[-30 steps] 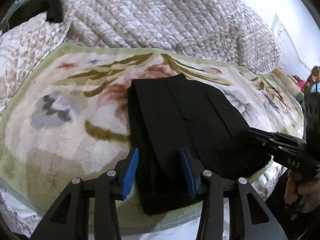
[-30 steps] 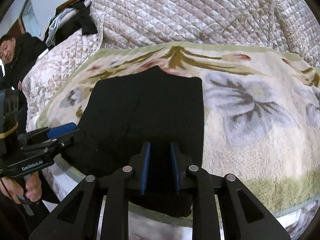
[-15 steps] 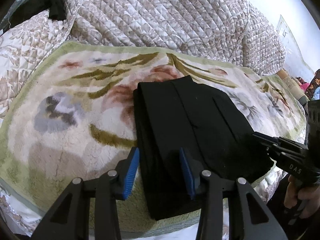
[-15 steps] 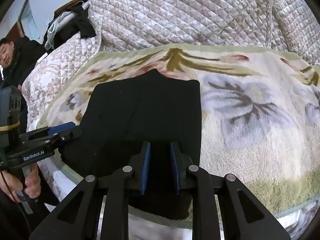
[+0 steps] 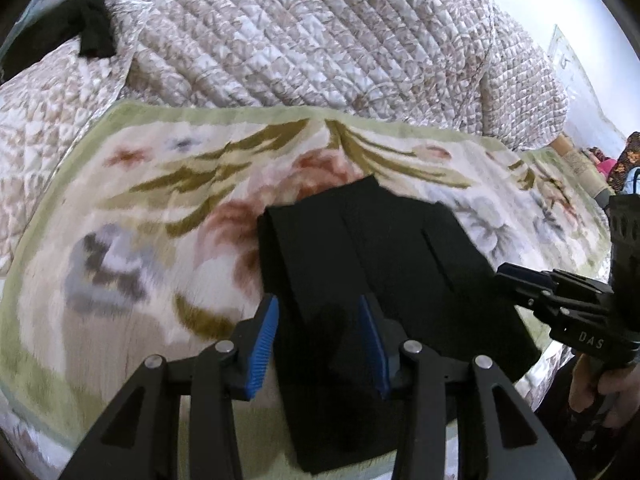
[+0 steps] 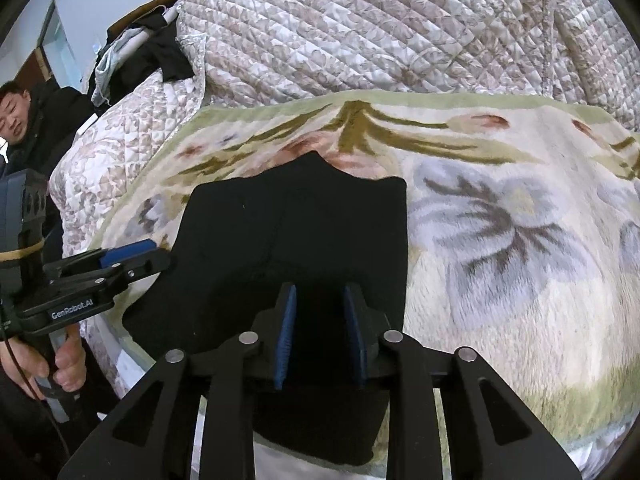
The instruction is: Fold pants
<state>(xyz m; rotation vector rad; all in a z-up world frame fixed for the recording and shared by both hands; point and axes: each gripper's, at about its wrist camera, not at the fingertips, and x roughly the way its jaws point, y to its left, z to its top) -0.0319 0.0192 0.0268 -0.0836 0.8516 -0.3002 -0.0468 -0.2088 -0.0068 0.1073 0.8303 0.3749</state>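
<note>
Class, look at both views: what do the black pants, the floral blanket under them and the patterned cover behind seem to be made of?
Black pants: likely a smooth woven or fine-knit cloth, matte, lying flat with crisp fold edges.
Floral blanket: probably plush fleece; its surface looks fuzzy, with soft-edged flowers.
Patterned cover: quilted padded fabric, shown by diamond stitching and puffed cells; a slight sheen hints at a synthetic or cotton blend.

Pants (image 6: 304, 240) near hem hidden behind right gripper (image 6: 320, 332); blanket (image 5: 120, 264) blurred.
</note>
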